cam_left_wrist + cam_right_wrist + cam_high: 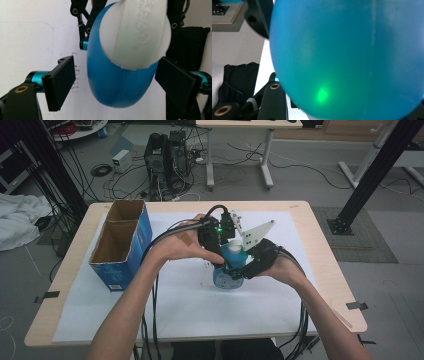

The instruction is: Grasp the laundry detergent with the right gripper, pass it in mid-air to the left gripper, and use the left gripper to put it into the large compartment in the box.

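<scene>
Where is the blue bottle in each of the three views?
High view: blue bottle stands at table centre, between both hands.
Left gripper view: centre, white cap nearest, between the open left gripper fingers.
Right gripper view: its blue body spans most of the picture.
Shared landmark: the white sheet under it.

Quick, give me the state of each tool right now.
Left tool: open, jaws either side of the blue bottle below its white cap, pads not touching.
Right tool: shut on the blue bottle.
</scene>
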`<act>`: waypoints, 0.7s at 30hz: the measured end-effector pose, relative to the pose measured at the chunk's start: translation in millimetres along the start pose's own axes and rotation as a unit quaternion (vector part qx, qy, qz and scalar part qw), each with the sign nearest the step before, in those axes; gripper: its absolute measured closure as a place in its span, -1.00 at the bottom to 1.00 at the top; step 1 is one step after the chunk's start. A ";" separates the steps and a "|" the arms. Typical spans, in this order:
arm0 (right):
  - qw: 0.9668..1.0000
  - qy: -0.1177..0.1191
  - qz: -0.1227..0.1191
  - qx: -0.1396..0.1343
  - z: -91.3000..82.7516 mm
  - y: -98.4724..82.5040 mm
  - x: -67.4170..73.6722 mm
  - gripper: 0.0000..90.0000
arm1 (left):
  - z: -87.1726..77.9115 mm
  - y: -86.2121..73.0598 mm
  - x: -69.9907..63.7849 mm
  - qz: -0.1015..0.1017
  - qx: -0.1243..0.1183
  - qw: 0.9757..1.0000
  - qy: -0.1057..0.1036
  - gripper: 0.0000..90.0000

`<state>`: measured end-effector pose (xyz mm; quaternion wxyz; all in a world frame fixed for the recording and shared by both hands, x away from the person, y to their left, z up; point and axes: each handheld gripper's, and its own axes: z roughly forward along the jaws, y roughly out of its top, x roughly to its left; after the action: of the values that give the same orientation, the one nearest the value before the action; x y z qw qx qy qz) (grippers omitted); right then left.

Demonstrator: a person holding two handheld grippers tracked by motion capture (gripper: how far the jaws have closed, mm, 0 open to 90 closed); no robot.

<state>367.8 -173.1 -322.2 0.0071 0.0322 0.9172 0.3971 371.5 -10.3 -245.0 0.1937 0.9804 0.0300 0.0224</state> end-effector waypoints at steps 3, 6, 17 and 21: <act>1.000 -0.003 -0.009 -0.002 0.9 0.3 -1.2 0.01 | 2.3 0.6 -0.4 0.000 0.000 1.000 -0.001 -0.63; 1.000 -0.002 -0.015 -0.003 1.5 0.6 -1.7 0.01 | 3.6 1.0 -1.1 0.000 -0.001 1.000 -0.003 -0.63; 1.000 -0.002 -0.008 -0.010 4.2 2.6 -1.3 0.01 | 8.8 3.5 -1.3 0.010 0.009 1.000 -0.007 -0.62; 1.000 -0.002 -0.010 -0.008 4.5 2.5 -2.0 0.01 | 8.0 3.9 -1.0 0.007 0.008 1.000 -0.004 -0.57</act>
<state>370.1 -168.3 -323.5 0.0132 0.0234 0.9144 0.4040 371.1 -17.0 -250.9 0.1857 0.9822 0.0221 0.0198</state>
